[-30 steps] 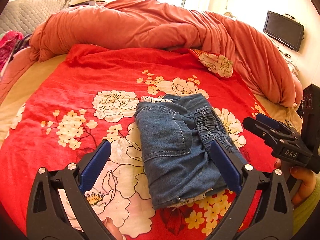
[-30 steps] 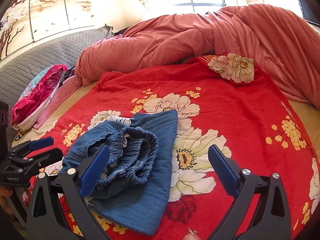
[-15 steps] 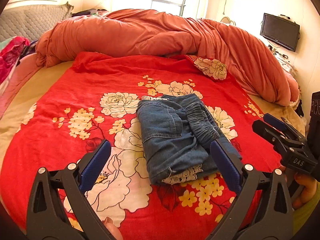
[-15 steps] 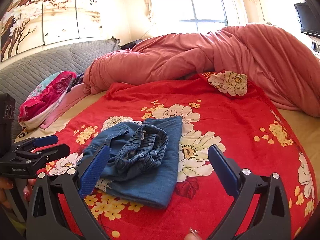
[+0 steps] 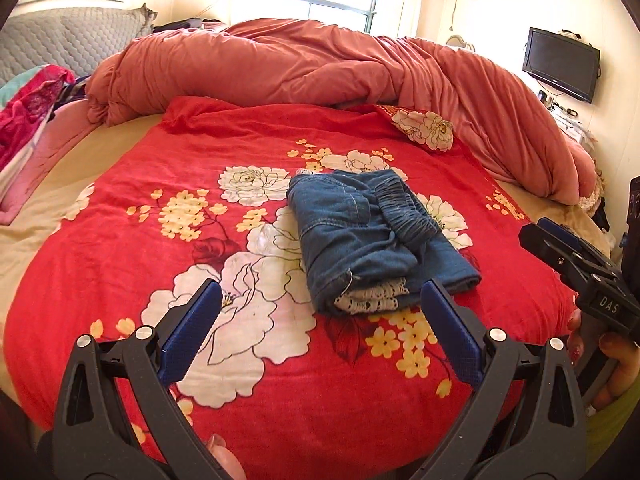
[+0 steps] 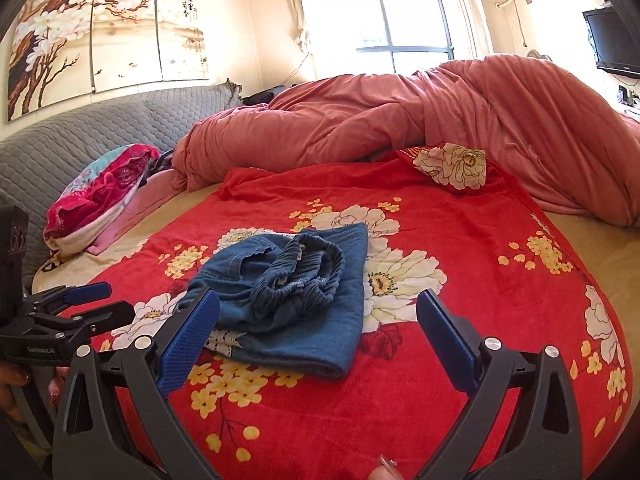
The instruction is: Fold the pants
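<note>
Although the folded blue denim pants (image 5: 372, 236) are laid on the red floral blanket (image 5: 120, 248), beyond both spread, empty black-and-blue grippers (image 5: 320, 328) (image 6: 318, 330), the loosely heaped elastic waistband (image 6: 304, 276) could be sprung open if snagged.

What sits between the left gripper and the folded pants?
Nothing but bare red floral blanket. In the left wrist view, the open left gripper hangs just short of the pants.

Blue denim pants (image 5: 372, 236) with white lace trim. Red bedspread (image 5: 132, 248) printed with white and yellow flowers. Salmon-pink duvet (image 6: 400, 120) far side. Grey quilted headboard (image 6: 80, 136) left. Black grippers, blue pads (image 5: 192, 336). Magenta and teal cloth (image 6: 100, 184) far left.
</note>
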{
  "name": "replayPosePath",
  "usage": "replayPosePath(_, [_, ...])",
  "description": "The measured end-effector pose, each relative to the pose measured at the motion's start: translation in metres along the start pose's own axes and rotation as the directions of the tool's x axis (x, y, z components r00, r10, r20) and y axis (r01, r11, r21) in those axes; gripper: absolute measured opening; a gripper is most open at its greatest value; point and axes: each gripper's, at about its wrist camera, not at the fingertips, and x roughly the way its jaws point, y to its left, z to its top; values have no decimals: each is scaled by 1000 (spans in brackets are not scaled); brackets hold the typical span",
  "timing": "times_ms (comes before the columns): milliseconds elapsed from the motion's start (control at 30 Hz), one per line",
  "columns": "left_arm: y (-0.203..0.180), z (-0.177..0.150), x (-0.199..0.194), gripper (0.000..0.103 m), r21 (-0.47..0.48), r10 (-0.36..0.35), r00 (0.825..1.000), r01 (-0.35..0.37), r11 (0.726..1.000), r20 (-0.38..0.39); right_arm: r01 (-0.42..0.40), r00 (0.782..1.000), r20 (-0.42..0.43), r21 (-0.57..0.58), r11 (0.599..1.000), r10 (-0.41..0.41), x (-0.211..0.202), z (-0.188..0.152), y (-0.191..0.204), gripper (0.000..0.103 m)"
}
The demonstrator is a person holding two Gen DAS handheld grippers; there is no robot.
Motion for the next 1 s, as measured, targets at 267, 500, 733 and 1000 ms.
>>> replayPosePath(267, [1,-8,-5,93,-8,-1,1000,1,1000,-3,33,999,36,-36,999,-31,-20,-10,8,98])
replayPosePath(500, [-3,-20,-9,93,-6,-12,1000,12,1000,-28,56,998,-13,-52,997,-57,-26,-24,14,98])
replayPosePath(733, [-7,-35,-5,93,1,-12,996,12,1000,-85,116,985,-128,-12,993,-117,-17,-41,12,98])
replayPosePath(1000, [-10,-49,2,93,5,-7,992,7,1000,-124,145,978,-147,-15,989,-146,-18,-51,11,98])
